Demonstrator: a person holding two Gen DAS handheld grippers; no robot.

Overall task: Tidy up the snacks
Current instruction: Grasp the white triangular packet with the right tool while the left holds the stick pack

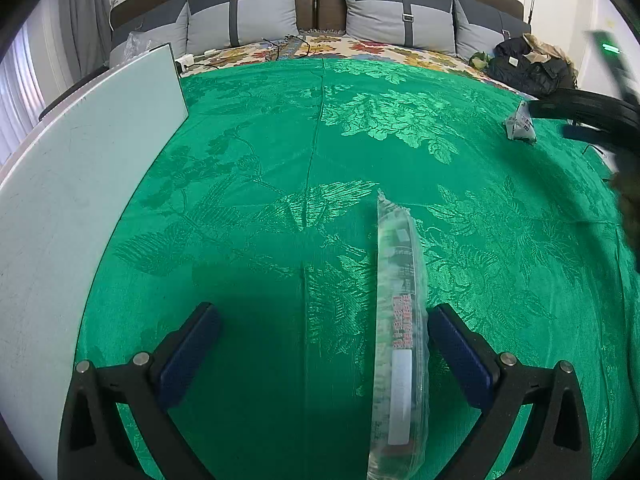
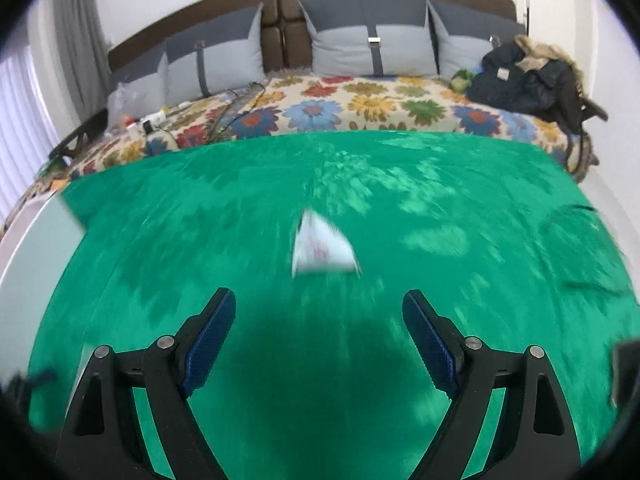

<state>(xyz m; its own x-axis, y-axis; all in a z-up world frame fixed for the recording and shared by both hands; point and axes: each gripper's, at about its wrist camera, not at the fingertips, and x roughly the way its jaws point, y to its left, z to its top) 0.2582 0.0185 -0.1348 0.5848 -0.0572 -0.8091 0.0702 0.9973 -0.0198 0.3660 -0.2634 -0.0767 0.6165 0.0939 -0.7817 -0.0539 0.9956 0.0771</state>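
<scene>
A long clear snack packet (image 1: 400, 320) with red print stands on its edge on the green cloth (image 1: 280, 160). It sits between the fingers of my left gripper (image 1: 324, 312), close against the right pad (image 1: 456, 344). The left pad is far from it, so the jaws are open. A small white snack packet (image 1: 520, 124) lies far right on the cloth. My right gripper (image 1: 549, 121) is blurred beside it. In the right wrist view this white packet (image 2: 322, 248) lies just ahead of the right gripper (image 2: 319, 295), which is wide open and holds nothing.
A pale flat board (image 1: 80, 200) rests along the left edge of the cloth (image 2: 32, 260). Beyond the cloth is a flowered bedspread (image 2: 360, 108) with grey pillows (image 2: 360, 48), cables and small items at the left, and a dark jacket (image 2: 528, 80) at the right.
</scene>
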